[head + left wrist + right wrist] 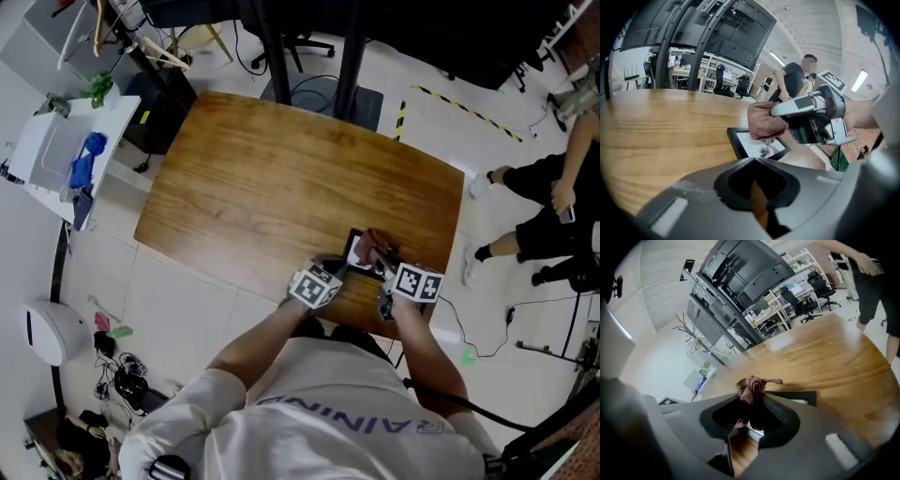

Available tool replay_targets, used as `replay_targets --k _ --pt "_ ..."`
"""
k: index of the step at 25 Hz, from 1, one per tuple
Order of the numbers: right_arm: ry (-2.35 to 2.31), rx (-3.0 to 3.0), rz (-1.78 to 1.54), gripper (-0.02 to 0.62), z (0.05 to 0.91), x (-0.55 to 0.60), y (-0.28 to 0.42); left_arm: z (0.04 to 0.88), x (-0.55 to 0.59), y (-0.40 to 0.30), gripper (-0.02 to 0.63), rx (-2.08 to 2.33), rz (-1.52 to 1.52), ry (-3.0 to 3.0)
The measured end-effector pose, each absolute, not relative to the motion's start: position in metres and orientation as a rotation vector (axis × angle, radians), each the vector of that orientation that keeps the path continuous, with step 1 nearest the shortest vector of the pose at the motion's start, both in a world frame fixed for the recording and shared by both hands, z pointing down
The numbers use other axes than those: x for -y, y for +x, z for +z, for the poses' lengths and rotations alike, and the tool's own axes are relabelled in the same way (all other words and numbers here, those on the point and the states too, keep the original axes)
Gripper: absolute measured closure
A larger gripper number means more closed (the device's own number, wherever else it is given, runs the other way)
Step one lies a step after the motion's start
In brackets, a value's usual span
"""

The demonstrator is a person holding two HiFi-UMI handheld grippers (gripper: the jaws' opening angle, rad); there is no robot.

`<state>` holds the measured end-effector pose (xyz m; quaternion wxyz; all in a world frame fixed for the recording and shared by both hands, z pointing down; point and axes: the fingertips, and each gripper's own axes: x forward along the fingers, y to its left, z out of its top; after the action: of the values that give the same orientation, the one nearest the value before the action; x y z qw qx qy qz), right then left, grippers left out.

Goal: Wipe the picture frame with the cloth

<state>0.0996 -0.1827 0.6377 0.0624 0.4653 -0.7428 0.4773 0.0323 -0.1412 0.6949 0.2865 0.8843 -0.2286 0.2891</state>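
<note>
Mid-wipe: right gripper [752,395] clamps cloth [750,385] on frame [736,141], just ahead of closed, empty left gripper [754,160]; next, sweep across it.

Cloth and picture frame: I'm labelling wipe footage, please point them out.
cloth [764,120], left gripper view, its bunched middle.
picture frame [734,140], left gripper view, its black left border.

- In my head view, the black-rimmed picture frame [354,244] is mostly covered by the left gripper [339,270] and right gripper [380,265].
- The brown knitted cloth [761,121] hides the frame's far corner, and the picture inside is too blurred for me to read.
- The cloth's lower end vanishes between the right gripper's fingers [776,411].
- A bystander in black [553,202] is cut off at the right edge.
</note>
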Motion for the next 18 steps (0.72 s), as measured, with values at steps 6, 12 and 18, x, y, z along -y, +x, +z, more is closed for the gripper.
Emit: replay_targets --k 6,12,18 --pt "1.308 2.189 1.513 0.483 0.668 0.187 0.062 0.698 0.14 0.035 0.602 0.603 0.772 2.366" --pt "1.277 2.17 1.428 0.483 0.672 0.184 0.066 0.697 0.138 0.037 0.602 0.595 0.776 2.36" --pt "1.303 2.14 1.356 0.483 0.67 0.184 0.08 0.695 0.143 0.035 0.602 0.607 0.775 2.369"
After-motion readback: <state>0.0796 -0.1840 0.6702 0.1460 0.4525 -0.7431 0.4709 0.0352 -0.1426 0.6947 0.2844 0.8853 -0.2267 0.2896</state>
